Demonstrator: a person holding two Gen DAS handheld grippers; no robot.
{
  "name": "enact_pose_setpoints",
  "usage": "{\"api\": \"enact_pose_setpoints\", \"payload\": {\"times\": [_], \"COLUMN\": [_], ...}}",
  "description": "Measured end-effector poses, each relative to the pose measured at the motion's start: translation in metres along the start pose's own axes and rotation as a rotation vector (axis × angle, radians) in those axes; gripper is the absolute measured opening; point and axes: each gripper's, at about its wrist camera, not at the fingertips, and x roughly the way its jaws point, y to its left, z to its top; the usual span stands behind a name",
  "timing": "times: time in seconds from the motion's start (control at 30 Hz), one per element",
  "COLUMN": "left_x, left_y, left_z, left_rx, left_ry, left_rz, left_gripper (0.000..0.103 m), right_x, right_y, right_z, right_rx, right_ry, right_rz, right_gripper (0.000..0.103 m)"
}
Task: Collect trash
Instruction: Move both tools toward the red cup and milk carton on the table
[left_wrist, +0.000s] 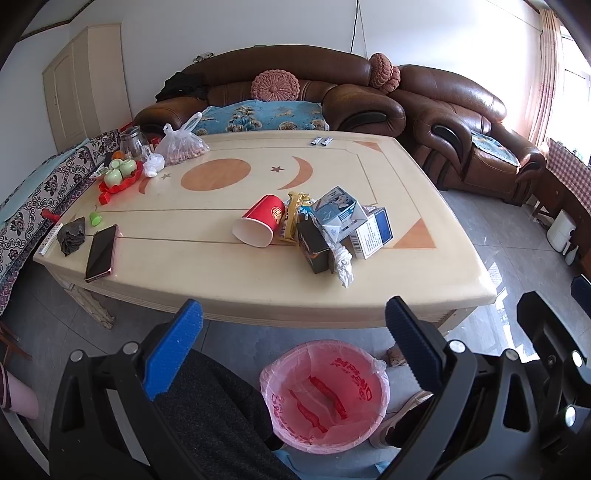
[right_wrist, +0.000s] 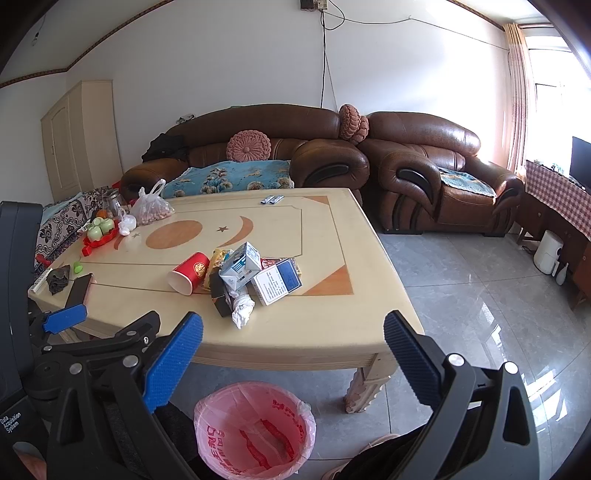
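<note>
1. The left tool (left_wrist: 293, 332) hung spread wide with nothing between its blue pads, held above the floor short of the desk's near edge.
2. The right tool (right_wrist: 293, 339) was likewise spread and empty, beside the left one.
3. Below both stood a bin (left_wrist: 325, 395) lined with a pink bag, on the floor just in front of the desk (left_wrist: 184, 280).
4. The trash lay heaped near the desk's front right: a tipped red paper cup (left_wrist: 258, 223), small cartons (left_wrist: 369, 232), a dark box (left_wrist: 314, 243) and a crumpled white tissue (left_wrist: 343, 264).
5. A phone (left_wrist: 101, 253) lay well apart at the left.
</note>
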Motion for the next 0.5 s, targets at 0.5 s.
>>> {"api": "enact_pose_setpoints", "payload": {"times": [0.5], "left_x": [0.029], "left_y": [0.035], "left_z": [0.013], "left_rx": [-0.049], "left_ry": [0.077], "left_rz": [-0.017], "left_gripper": [0.097], "right_x": [0.027], "right_y": [-0.001], "right_z": [-0.003], "right_rx": [-0.038], "right_ry": [0.058], "right_rz": [0.093], "right_gripper": [0.096]}}
